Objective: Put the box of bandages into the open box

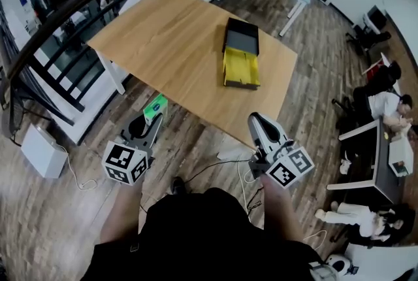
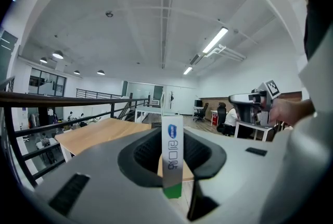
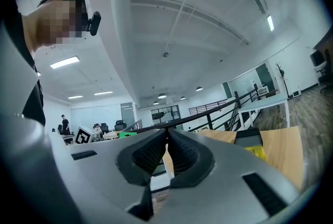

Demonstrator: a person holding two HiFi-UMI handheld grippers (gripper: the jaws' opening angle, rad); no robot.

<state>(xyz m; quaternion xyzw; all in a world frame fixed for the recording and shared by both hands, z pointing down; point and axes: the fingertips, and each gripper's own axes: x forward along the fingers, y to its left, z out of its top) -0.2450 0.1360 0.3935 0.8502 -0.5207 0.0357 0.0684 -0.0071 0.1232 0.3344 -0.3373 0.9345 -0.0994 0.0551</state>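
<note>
The box of bandages [image 1: 157, 105] is a small flat carton, and it stands upright on its narrow edge between the jaws of the left gripper [image 1: 154, 117], which are clamped on its two broad faces. In the left gripper view its narrow side is white, with a blue oval logo at the top, blue letters running down below it and a green band at the bottom end. In the head view its upper face looks green with some white. It is in the air above the wooden floor [image 1: 78, 221], near the front edge of the wooden table [image 1: 170, 38] but not over it. The open box [image 1: 241, 54] lies on the far right part of this table, well apart from the carton. It has a black tray at the far side and a yellow part lying open toward the person. The right gripper [image 1: 256, 119] is also above the floor, just before the table edge, and its jaws are together with nothing between them. Each gripper carries a cube with square markers [image 1: 124, 163]. A dark railing [image 1: 59, 12] runs behind the table at the left.
</note>
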